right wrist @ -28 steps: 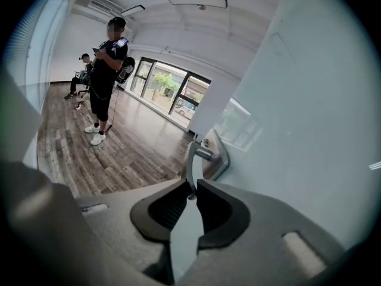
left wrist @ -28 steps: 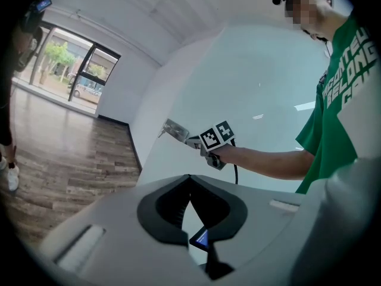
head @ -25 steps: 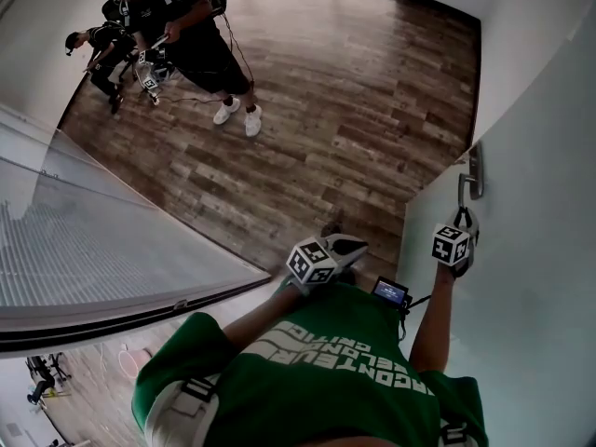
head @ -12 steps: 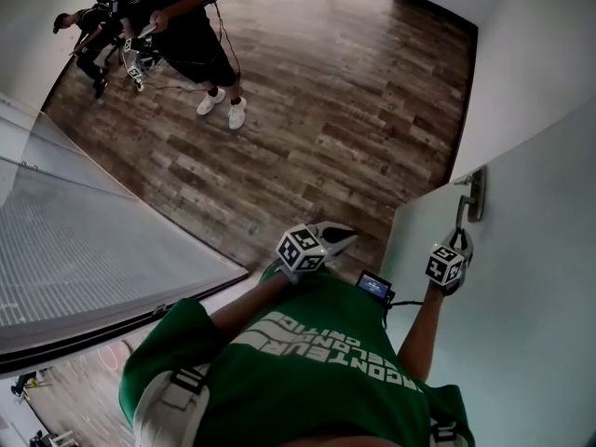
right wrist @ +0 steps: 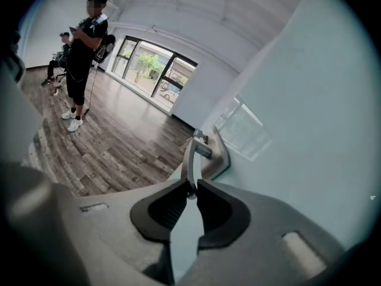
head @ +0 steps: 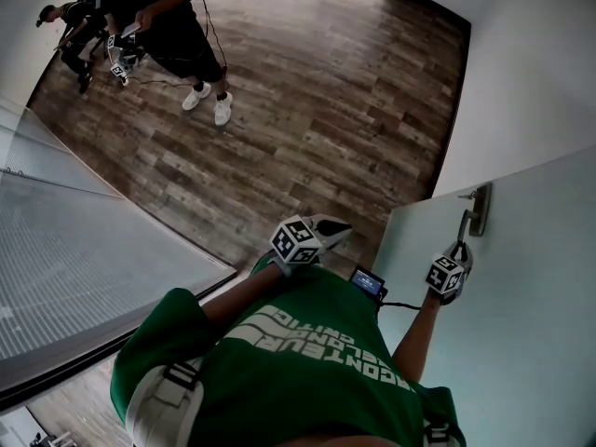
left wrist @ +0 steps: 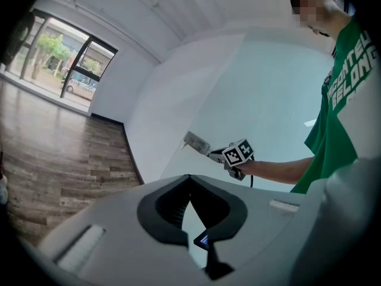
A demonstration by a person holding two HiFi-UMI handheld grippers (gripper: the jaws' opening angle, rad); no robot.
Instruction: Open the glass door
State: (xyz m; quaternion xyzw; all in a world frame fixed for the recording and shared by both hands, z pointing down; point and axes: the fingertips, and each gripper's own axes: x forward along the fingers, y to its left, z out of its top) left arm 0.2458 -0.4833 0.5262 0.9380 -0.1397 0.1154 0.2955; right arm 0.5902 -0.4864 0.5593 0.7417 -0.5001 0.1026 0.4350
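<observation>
The frosted glass door (head: pixel 507 333) fills the right of the head view, swung partly out from the white wall. Its metal lever handle (head: pixel 463 222) hangs from a plate (head: pixel 481 207) near the door's free edge. My right gripper (head: pixel 458 249) is shut on the lower end of that lever. In the right gripper view the two dark pads pinch the thin lever handle (right wrist: pixel 190 157) at my right gripper (right wrist: pixel 191 187). My left gripper (head: pixel 337 230) is shut, holds nothing and hovers over the floor left of the door edge. My left gripper (left wrist: pixel 190 178) faces the door (left wrist: pixel 268 94) and its handle (left wrist: pixel 196 142).
A person in black (head: pixel 177 35) stands on the wood floor (head: pixel 326 101) at the far left, with another person crouched beside. A ribbed glass panel (head: pixel 84 268) slants along the left. The white wall (head: pixel 531 82) runs behind the door. Windows (right wrist: pixel 149 64) close the far end.
The door edge has swung further from the wall, toward me, with my right gripper still on the handle. The people have slid toward the frame's upper left corner.
</observation>
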